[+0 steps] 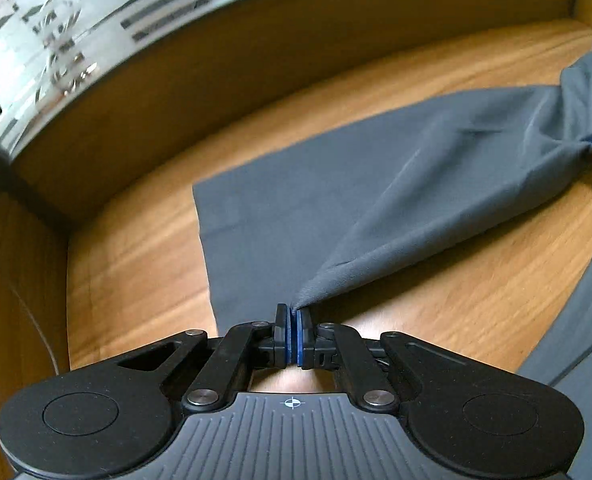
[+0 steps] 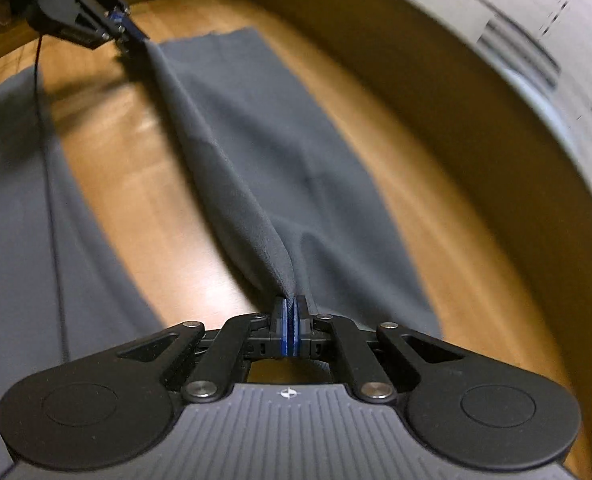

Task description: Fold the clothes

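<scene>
Holding one long edge of the dark grey woven cloth garment [image 1: 336,200] lifted off the wooden tabletop [image 1: 135,260], left tongs [image 1: 294,314] and right tongs [image 2: 290,304] both clamped on fabric, we judge the fold barely begun, its far half lying flat.

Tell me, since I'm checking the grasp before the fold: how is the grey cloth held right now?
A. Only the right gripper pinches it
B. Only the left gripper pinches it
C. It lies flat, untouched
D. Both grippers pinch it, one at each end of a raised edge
D: the left gripper and the right gripper each close on the grey cloth, whose edge rises between them above the wooden table.
</scene>
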Motion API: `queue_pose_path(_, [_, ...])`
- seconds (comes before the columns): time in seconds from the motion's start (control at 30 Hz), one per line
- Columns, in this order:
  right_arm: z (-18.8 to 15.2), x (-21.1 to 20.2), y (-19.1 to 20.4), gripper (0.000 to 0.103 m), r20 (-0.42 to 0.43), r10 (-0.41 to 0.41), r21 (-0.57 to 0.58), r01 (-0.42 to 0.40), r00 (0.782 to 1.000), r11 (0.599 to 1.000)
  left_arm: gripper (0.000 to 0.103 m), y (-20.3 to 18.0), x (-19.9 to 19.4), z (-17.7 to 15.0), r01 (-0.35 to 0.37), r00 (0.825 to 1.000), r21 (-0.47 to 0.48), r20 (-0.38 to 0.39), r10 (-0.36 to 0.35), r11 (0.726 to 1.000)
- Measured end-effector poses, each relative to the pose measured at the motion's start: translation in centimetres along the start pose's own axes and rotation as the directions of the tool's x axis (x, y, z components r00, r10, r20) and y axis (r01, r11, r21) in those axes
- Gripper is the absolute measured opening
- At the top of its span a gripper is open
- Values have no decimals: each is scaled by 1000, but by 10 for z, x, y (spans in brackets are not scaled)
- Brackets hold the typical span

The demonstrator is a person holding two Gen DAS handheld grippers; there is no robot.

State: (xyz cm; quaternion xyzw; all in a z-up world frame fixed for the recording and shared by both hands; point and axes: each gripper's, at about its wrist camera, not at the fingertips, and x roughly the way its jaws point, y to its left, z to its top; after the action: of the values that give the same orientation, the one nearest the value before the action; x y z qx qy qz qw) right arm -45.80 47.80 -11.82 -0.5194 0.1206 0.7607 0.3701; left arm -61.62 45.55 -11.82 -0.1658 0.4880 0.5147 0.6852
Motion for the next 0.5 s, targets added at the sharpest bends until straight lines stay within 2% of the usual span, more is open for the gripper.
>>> queue_pose_path(0.1, [-7,5,3,5,-17,18,8,-18,1000,1000,5,-2,6,-2,-16,1000,-3,-17,16,1000])
queue_pose_path(0.17, [-6,-1,-3,11,-17,29,32,-28,999,999,9,-6,7,-2,-40,999,0,-29,40,999])
queue_pose_path(0.3, [-17,-28,-25,13,4,38,147,-38,999,988,13,-23,-6,-4,-84,996,-7,-32,84,996])
queue_pose_path(0.33, [-23,-37,-32,13,10,27,183,-28,1000,983,18,-24,-11,-4,-86,996,-16,-28,86,996])
queue_pose_path(0.4, [-35,-56,-47,16,17,0,255,-5,1000,967,27,-24,-22,-3,-64,998,-63,-14,63,996])
queue_pose_path(0.5, [-59,-89,-72,18,3,-46,361,42,999,932,31,-27,-38,-1,-25,1000,-133,3,26,991])
